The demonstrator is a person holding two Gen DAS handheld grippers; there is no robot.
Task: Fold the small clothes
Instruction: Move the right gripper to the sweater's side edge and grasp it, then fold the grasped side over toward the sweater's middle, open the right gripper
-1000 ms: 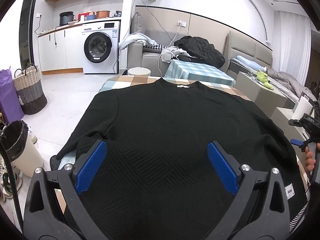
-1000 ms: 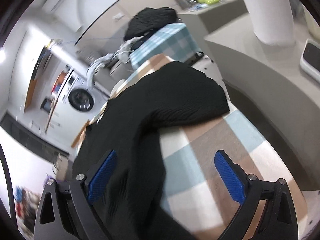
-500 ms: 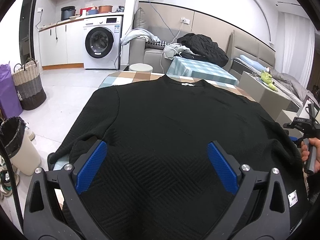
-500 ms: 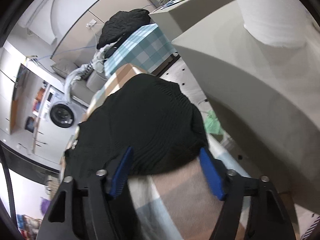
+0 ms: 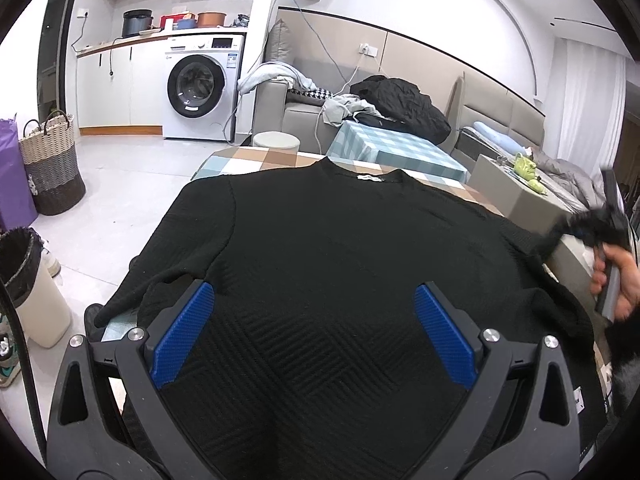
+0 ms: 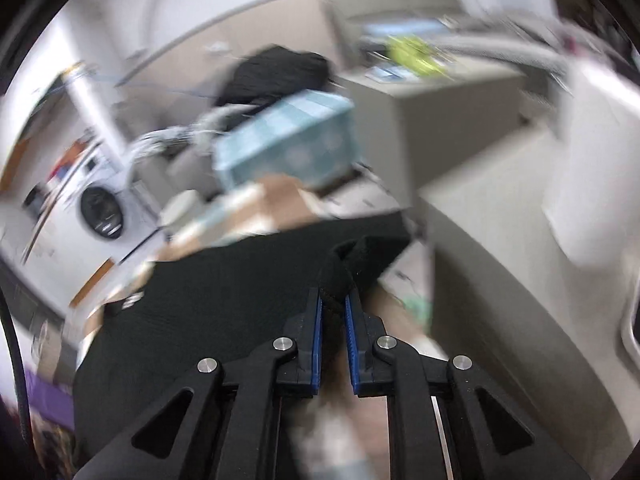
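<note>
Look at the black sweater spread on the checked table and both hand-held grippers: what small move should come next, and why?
Probably the right hand-held gripper should carry the sleeve inward over the black sweater. Its jaws have just been closing and now pinch the sleeve, lifted off the checked table. The left hand-held gripper hovers open above the sweater's lower body, holding nothing, so the sleeve fold seems the step to make.
</note>
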